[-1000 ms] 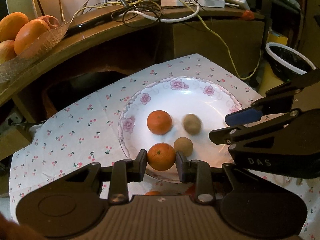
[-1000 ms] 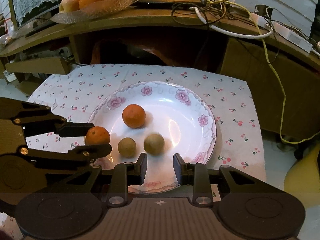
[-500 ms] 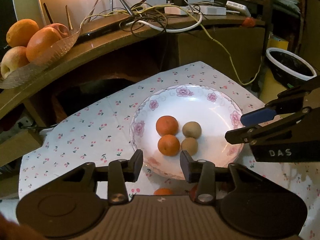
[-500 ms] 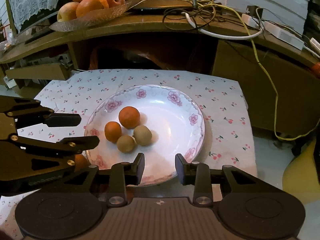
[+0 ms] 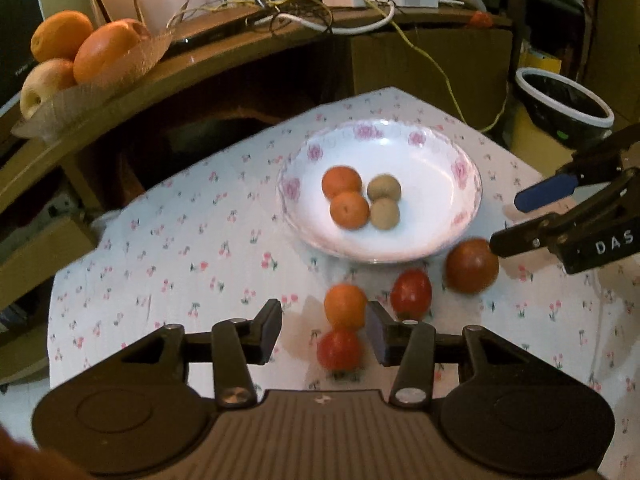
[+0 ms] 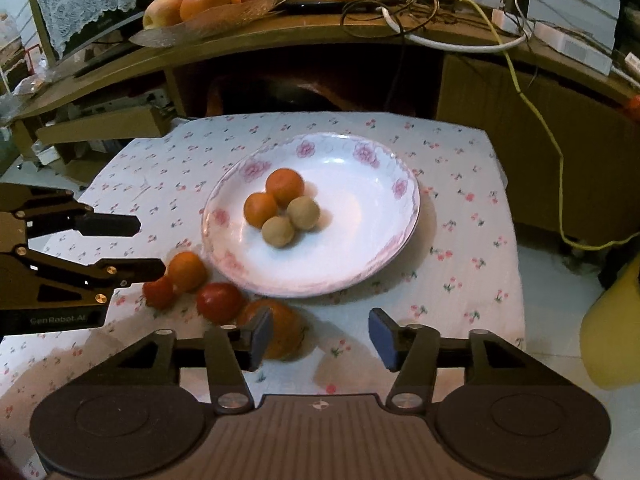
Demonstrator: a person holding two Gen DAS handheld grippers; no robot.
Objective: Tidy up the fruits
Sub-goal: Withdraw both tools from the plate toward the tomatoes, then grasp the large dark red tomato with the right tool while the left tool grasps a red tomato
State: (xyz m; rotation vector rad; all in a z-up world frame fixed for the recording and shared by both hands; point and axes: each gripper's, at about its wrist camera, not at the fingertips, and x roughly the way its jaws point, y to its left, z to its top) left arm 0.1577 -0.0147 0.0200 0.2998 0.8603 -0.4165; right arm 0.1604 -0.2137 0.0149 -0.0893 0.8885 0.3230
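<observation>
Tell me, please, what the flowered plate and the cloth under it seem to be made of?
The plate looks like glazed ceramic or porcelain: white, glossy, with light glare and printed pink flowers. The tablecloth looks like thin matte fabric, perhaps cotton, with a small cherry print and soft wrinkles; coated cloth cannot be excluded.

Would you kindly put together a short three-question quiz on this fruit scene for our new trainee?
1. How many fruits lie in the floral plate?
2. True or false: the left gripper is shut on the small orange.
3. Which fruit lies nearest the right gripper? A) large orange B) front tomato C) brown fruit

Key:
1. Four: two oranges and two brown fruits.
2. False; it is open, and the small orange lies on the cloth just beyond its right finger.
3. A, beside its left finger.
</observation>
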